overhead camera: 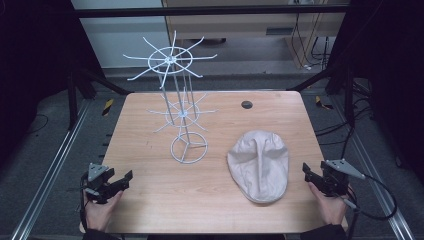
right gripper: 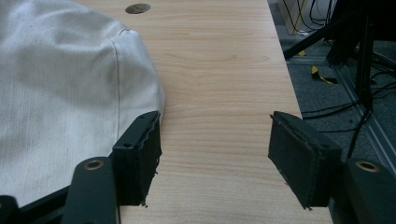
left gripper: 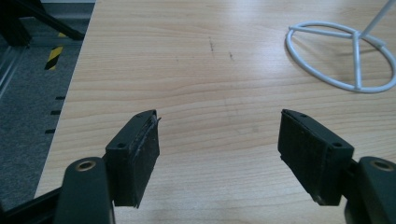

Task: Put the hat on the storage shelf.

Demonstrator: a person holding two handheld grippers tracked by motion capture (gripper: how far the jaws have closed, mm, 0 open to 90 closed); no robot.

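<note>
Left gripper [overhead camera: 111, 184] held low at the table's near left corner, jaws spread wide apart over bare wood, nothing between them; same spread seen from its own camera [left gripper: 219, 154]. Right gripper [overhead camera: 320, 176] held at the near right edge, jaws likewise parted and empty [right gripper: 215, 156], its left jaw just beside the rim of the cap, whether touching could not be told. Beige flat cap [overhead camera: 259, 165] lay on the right half of the table, crown up, near the right gripper [right gripper: 60, 93]. Farther in and left of centre stood a white wire rack [overhead camera: 181, 112], ring base [left gripper: 343, 56] flat on the wood, two tiers of radiating hooks above, all bare. Light wooden table [overhead camera: 150, 200] with a dark round plug [overhead camera: 246, 104] near the far edge. Beyond, grey floor, black frame legs with yellow-black tape, cables at right.
</note>
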